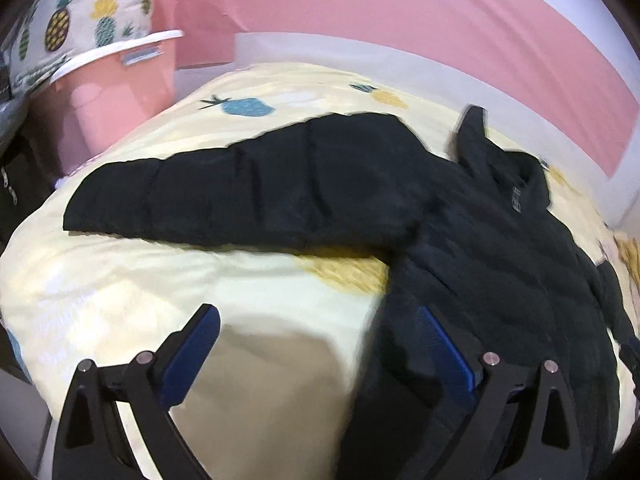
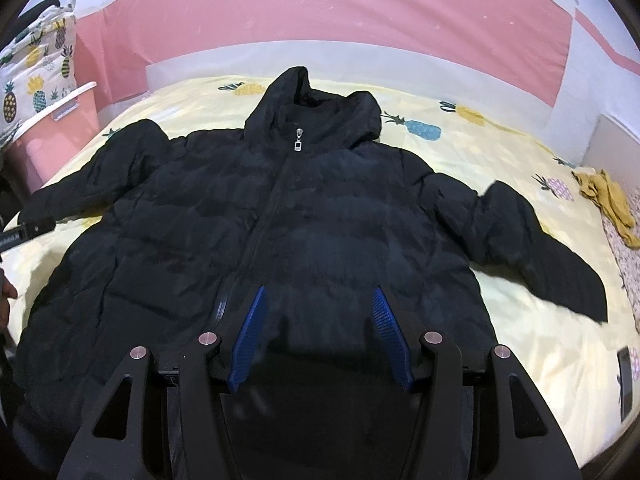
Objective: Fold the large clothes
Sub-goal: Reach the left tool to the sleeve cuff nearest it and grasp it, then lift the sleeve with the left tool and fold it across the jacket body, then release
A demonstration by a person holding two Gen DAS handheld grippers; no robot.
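A black hooded puffer jacket [image 2: 304,216] lies face up and zipped on the bed, both sleeves spread out. In the left wrist view the jacket [image 1: 480,240] fills the right side, its sleeve [image 1: 224,196] stretching left. My left gripper [image 1: 320,320] is open above the bedcover beside the jacket's lower left side; its right finger [image 1: 444,348] is over the jacket's edge. My right gripper [image 2: 320,304] is open and empty above the jacket's lower front.
The bed has a yellow pineapple-print cover [image 2: 500,152]. A pink bin [image 1: 116,92] holding a pineapple-print cushion [image 1: 80,20] stands at the bed's left. A yellow cloth [image 2: 608,200] lies at the right edge. A pink wall [image 2: 320,12] runs behind.
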